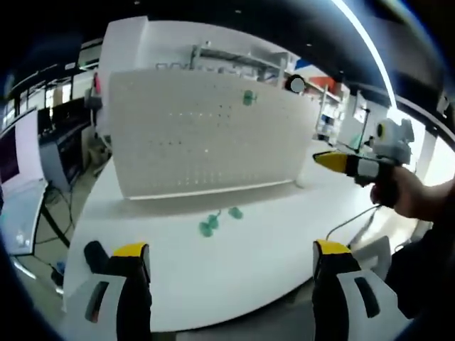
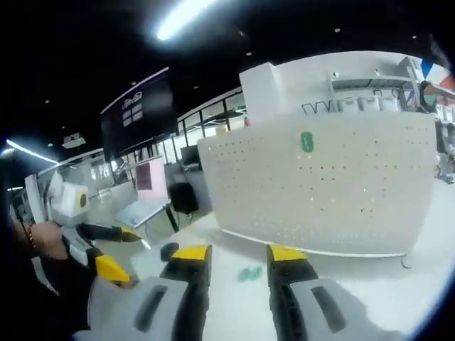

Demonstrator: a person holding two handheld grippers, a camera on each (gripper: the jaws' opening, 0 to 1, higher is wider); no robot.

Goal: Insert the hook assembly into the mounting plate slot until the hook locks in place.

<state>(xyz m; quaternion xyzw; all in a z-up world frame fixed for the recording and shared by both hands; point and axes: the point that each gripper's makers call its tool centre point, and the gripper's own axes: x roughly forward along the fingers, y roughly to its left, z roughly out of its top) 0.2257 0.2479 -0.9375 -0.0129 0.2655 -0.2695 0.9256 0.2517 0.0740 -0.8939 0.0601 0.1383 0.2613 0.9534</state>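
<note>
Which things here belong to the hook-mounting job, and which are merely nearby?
Job: pegboard, hook already on it, loose green hooks on the table, left gripper, right gripper.
Nearby: monitor, shelving, laptop.

The right gripper [image 2: 238,259] stands with its yellow-tipped jaws apart and empty. Ahead of them rises a white perforated pegboard panel [image 2: 334,188] bearing a small green plastic hook [image 2: 306,141], and green plastic hook pieces [image 2: 249,273] lie on the white table [image 2: 384,273] between the jaws.

The left gripper [image 1: 231,259] has its yellow-tipped jaws spread wide apart, gripping nothing. The right gripper [image 2: 238,259] has its jaws parted by a narrower gap, also gripping nothing. In the left gripper view, a hand [image 1: 412,192] holds the right gripper at the right.
</note>
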